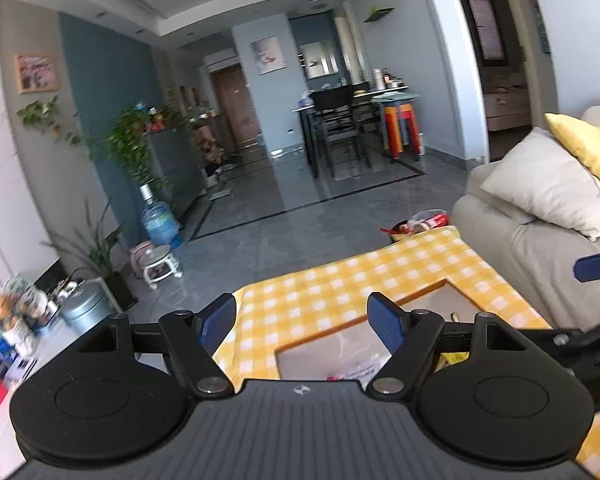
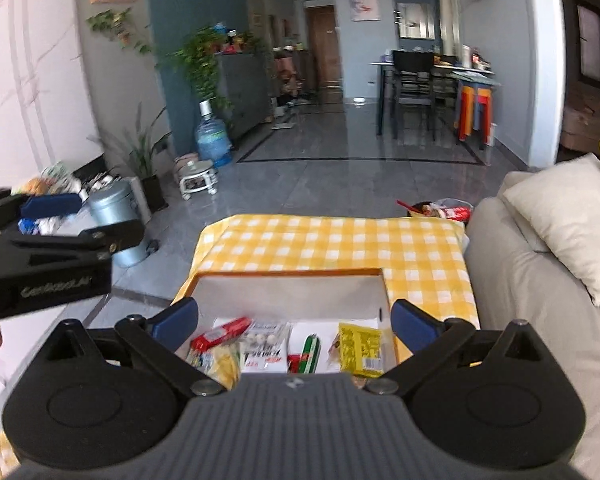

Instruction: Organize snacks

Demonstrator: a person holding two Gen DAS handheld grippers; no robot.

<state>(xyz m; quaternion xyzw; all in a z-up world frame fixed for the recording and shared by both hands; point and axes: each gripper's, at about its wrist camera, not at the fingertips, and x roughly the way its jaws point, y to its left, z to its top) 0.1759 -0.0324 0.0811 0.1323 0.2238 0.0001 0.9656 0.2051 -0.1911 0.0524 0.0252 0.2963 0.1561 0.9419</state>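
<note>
Presently both the left gripper [image 1: 302, 322] and right gripper [image 2: 294, 322] gape empty; packets at six o'clock in the box [image 2: 288, 292] risk snagging on re-entry.

Grey glossy tile floor [image 2: 340, 184] with dark inlaid border; blue accent wall [image 1: 104, 92] at left beside white marble-look wall [image 2: 28, 80]; trailing green plants [image 1: 136, 144] over grey cabinet [image 2: 244, 88]; water jug [image 2: 212, 140] and small white stool [image 2: 198, 178] on floor; dark dining table with chairs [image 1: 336, 120], orange stools [image 1: 402, 128] alongside; brown door [image 2: 324, 48] at far end; beige sofa [image 1: 540, 248] at right with cream cushion [image 1: 548, 188] and yellow cushion [image 1: 588, 148]; soft daylight throughout.
</note>
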